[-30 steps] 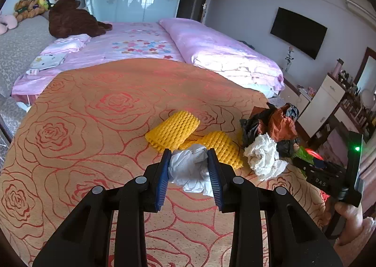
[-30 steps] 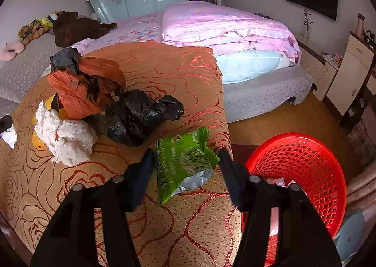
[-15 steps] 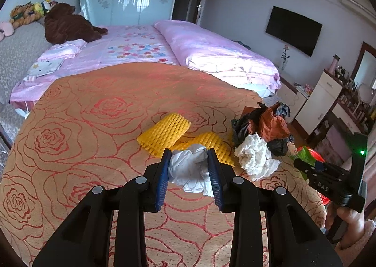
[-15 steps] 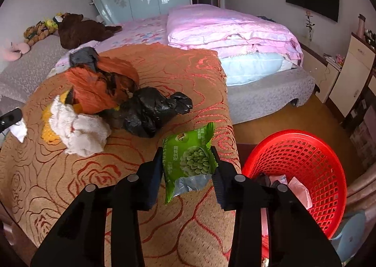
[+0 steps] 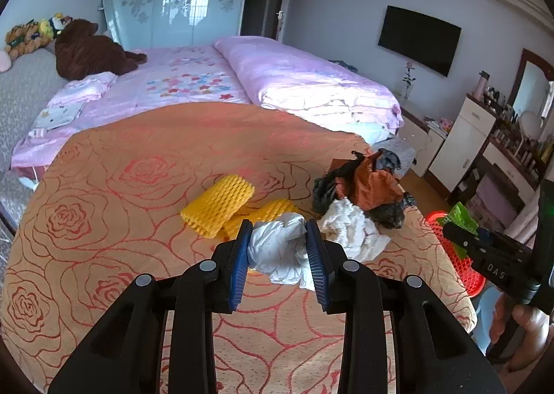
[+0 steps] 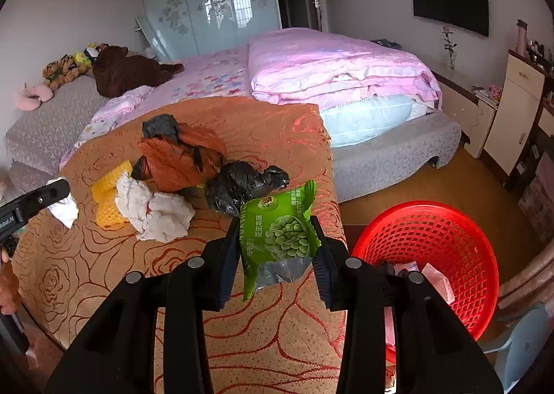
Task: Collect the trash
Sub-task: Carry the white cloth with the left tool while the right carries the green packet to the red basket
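Note:
My left gripper is shut on a crumpled white paper wad and holds it above the rose-patterned table. My right gripper is shut on a green snack packet, lifted off the table near its right edge. A red mesh basket with some trash inside stands on the floor to the right of it. On the table lie yellow foam nets, a white rag, an orange bag and a black bag.
A bed with pink bedding stands behind the table. White cabinets line the right wall. A pale blue stool sits by the basket. The right gripper also shows in the left wrist view.
The right gripper closed on the green packet and lifted it off the table. The left gripper rose and drew back a little, still holding the white wad.

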The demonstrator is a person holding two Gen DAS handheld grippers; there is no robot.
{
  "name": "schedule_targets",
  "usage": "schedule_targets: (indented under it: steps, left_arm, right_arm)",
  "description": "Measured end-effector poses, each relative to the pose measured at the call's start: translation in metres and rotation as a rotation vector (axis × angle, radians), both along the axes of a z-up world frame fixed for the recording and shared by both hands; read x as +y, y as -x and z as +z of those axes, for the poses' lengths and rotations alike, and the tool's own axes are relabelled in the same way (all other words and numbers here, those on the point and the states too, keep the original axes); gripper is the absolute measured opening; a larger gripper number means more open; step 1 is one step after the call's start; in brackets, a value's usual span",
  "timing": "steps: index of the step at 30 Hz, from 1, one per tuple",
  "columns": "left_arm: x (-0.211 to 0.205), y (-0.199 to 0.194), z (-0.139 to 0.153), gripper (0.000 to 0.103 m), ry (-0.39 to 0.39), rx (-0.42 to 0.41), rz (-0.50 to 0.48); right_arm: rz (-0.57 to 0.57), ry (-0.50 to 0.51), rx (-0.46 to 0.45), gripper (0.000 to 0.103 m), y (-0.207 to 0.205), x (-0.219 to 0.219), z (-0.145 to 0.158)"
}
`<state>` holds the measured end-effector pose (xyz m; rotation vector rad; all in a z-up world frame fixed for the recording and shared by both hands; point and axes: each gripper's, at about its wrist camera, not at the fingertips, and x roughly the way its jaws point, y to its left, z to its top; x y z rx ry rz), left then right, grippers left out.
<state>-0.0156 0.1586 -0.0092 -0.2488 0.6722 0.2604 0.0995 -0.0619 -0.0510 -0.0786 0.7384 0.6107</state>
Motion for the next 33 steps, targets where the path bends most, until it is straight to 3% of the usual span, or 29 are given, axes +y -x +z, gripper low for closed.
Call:
schedule_targets:
  steps: [19, 33]
  left_arm:
    - [-0.036, -0.023, 0.020, 0.030, -0.066, -0.010, -0.054]
    - [-0.085, -0.052, 0.032, 0.030, -0.115, -0.021, -0.143]
  right_arm:
    - [-0.055, -0.035, -0.053, 0.037, 0.003, -0.022, 0.027]
    - [-0.114, -0.036, -0.085, 0.037, 0.001, -0.048, 0.042]
